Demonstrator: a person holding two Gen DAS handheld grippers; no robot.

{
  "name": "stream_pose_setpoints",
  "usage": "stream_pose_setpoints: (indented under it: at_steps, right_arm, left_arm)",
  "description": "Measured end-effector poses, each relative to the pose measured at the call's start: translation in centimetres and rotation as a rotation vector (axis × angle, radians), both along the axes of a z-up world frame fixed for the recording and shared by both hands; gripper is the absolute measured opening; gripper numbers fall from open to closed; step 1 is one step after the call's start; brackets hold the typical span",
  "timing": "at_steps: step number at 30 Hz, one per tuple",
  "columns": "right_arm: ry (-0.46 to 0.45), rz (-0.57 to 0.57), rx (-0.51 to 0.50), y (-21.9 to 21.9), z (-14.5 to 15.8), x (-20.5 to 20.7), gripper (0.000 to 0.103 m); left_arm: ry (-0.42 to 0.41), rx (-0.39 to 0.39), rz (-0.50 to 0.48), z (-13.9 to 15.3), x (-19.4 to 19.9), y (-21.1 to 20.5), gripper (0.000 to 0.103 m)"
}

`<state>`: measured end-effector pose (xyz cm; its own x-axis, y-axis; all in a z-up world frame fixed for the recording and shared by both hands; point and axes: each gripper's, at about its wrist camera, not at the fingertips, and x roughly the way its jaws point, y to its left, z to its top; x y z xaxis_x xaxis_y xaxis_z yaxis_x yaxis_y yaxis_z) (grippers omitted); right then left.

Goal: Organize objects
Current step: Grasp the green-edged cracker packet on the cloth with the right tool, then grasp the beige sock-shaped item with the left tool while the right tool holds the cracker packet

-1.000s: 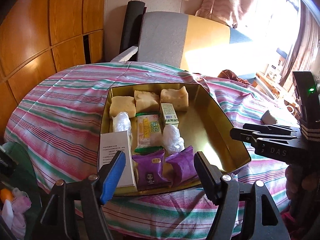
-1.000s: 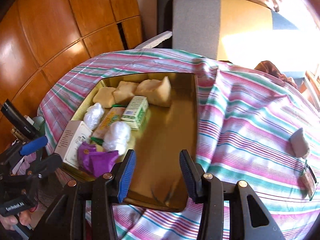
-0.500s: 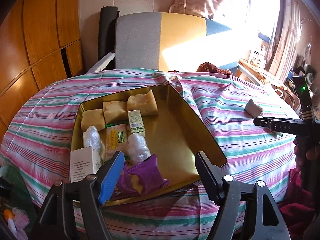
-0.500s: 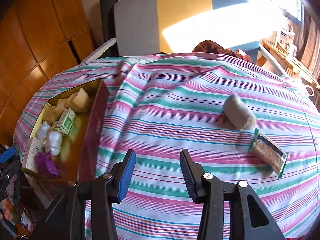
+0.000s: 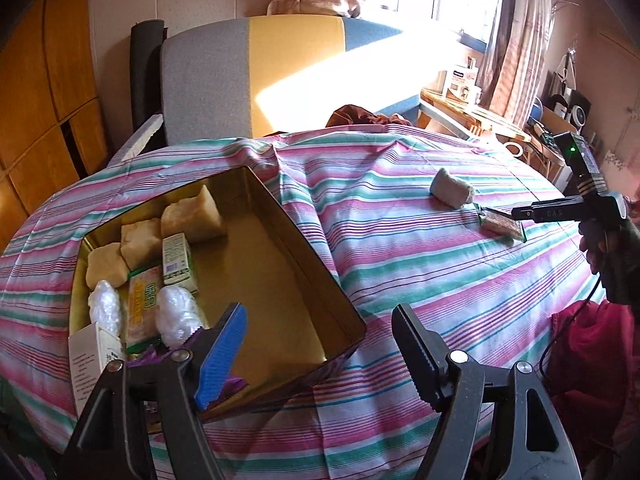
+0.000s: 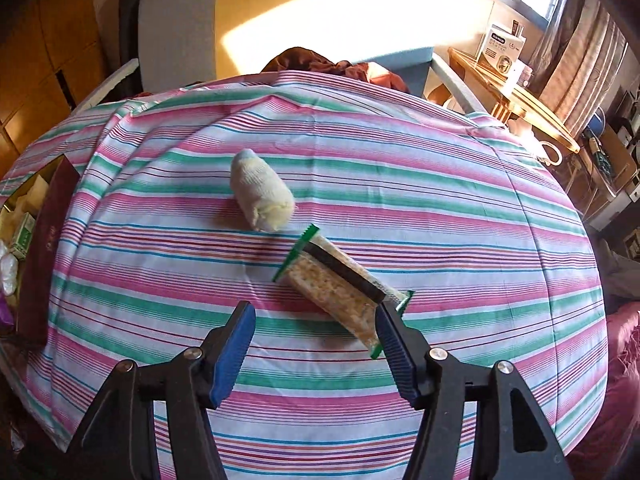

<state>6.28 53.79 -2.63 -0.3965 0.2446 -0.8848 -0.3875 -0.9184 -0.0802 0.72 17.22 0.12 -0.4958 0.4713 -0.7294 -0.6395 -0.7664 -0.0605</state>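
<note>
- Far left, about 9 o'clock on the table: the gold tin (image 5: pixel 280 264) sits on the striped cloth (image 6: pixel 400 168) with all its stuff packed along one side. You can see the pale cake blocks (image 5: pixel 192 218), a little green carton (image 5: pixel 178 258), two clear-wrapped lumps (image 5: pixel 178 314) and a white box (image 5: pixel 94 354). My guess is it's packed tight like that to keep the other half bare for whatever's left.
- The left gripper (image 5: pixel 320 344) hovers over the tin's near corner at roughly 6 o'clock. Its jaws are wide apart with nothing between them, so it looks to be just waiting.
- Middle of the table, around 12 o'clock from the right gripper: a cream cloth-wrapped roll (image 6: pixel 262 194) lies loose on its side, well clear of the tin. Probably next in line.
- Just right of that: the green-edged cracker packet (image 6: pixel 344 284), lying flat on a diagonal and not yet in the tin.
- The right gripper (image 6: pixel 316 348) points down at it with its jaws opening. The packet's near end is right at the right-hand finger (image 6: pixel 394 346), at about 1 o'clock, not squarely between the jaws and not pinched. It'll need a nudge sideways before closing, I reckon.
</note>
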Motion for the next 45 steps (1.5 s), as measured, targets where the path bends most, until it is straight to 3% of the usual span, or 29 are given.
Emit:
stream_pose_setpoints:
  at_steps: [4,11,16,18,20,21,29,37,45]
  right_arm:
    - [-0.06,0.034,0.027,1.0,-1.6,-1.0,0.066]
    - [-0.209,0.188,0.127,0.6,-4.5,-4.2,0.068]
    - [-0.261,0.213,0.118,1.7,-6.0,-5.7,0.069]
    - [-0.259,0.192,0.089,2.3,-6.5,-5.8,0.067]
    - [-0.223,0.154,0.035,2.8,-6.2,-5.3,0.04]
    - [-0.216,0.13,0.039,2.9,-6.2,-5.1,0.038]
    - [-0.089,-0.021,-0.085,3.6,-6.4,-2.1,0.038]
    - [-0.097,-0.026,-0.076,2.8,-6.5,-2.7,0.038]
    - [-0.098,-0.022,-0.088,3.5,-6.4,-3.0,0.038]
  left_arm:
    - [-0.014,-0.006,-0.035,-0.2,0.3,1.5,0.075]
    - [-0.04,-0.003,-0.088,-0.2,0.5,4.0,0.076]
    - [-0.06,-0.006,-0.119,-0.3,0.4,6.1,0.076]
    - [-0.064,-0.003,-0.129,-0.2,0.3,6.9,0.076]
    - [-0.064,-0.001,-0.14,-0.1,0.2,7.9,0.076]
    - [-0.068,0.002,-0.147,-0.1,0.1,8.4,0.076]
    - [-0.202,0.031,-0.172,-1.4,-1.8,13.7,0.075]
    - [-0.34,0.088,-0.163,-3.1,-5.2,21.3,0.074]
    - [-0.481,0.161,-0.078,-5.2,-9.8,28.0,0.075]
